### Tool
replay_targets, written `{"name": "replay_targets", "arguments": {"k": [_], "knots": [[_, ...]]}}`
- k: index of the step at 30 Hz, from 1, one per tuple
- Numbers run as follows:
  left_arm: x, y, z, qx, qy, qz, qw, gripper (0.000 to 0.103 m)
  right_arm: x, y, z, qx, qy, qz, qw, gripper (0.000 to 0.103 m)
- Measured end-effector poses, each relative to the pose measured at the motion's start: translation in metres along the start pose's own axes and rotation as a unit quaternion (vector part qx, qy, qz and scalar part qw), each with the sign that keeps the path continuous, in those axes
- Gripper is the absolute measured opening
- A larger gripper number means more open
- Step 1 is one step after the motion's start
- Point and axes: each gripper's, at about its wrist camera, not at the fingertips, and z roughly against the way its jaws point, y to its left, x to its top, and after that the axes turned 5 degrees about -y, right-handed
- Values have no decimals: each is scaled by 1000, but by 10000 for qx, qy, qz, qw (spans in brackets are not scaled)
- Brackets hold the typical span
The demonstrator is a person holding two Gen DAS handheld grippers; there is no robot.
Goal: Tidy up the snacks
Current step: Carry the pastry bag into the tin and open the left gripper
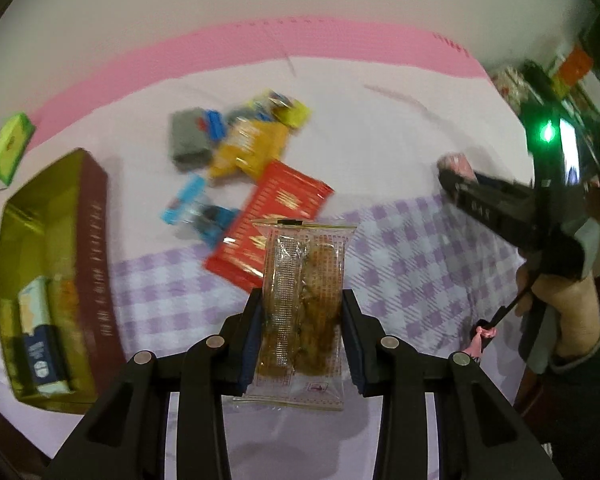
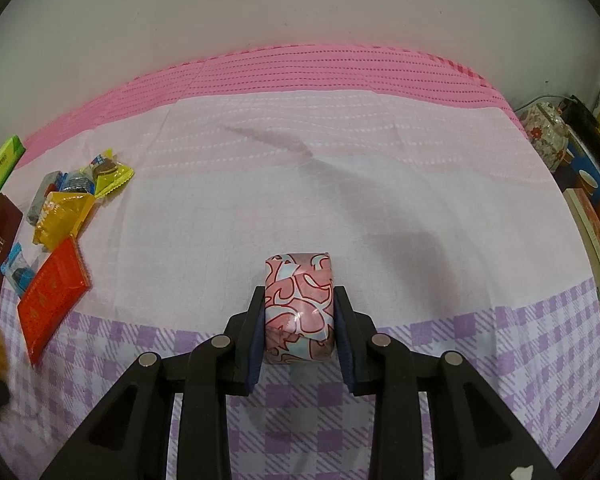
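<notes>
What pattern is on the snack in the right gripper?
Pink and pale-blue swirls outlined in red, on the snack; clearest in the right wrist view.

A: We note the clear packet (image 1: pixel 303 300) is glossy transparent plastic; the red packet (image 1: pixel 268 220) is shiny foil-like film.

B: We confirm. The bedspread (image 2: pixel 340 208) is matt woven cloth; the pink-patterned snack (image 2: pixel 299 308) has a glossy wrapper.

You have a clear packet of brown snack (image 1: pixel 303 300) clamped upright in your left gripper (image 1: pixel 302 312), a pink patterned wrapped sweet (image 2: pixel 299 308) in your right gripper (image 2: pixel 299 320); loose packets (image 1: pixel 240 148) lie beside the maroon tin (image 1: pixel 94 256).
</notes>
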Motion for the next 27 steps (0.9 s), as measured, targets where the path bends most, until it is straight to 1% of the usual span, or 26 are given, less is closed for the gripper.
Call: {"name": "replay_targets", "arguments": {"k": [3,5,9,12,13,19,22,27], "knots": [[6,23,17,185,-171,139,9996,38,0,0,-1,-3,0,4,10000,30],[8,42,27,371,-265,277,9986,38,0,1,0,-11,-4,14,10000,29],[13,89,42,751,-382,617,9945,38,0,0,0,-30,-1,14,10000,29],[8,127,49,1116,-400,862,9892,38,0,1,-1,-32,4,10,10000,29],[6,136,50,1185,-397,927,9878,38,1,0,-1,-30,2,11,10000,29],[-15,194,44,1599,-193,1335,9779,38,0,2,0,-81,19,-13,10000,29],[-26,209,33,1760,-33,1413,9742,38,1,2,1,-104,41,-34,9999,29],[-40,226,16,1878,213,1470,9709,38,2,2,0,-142,72,-59,9999,29]]}}
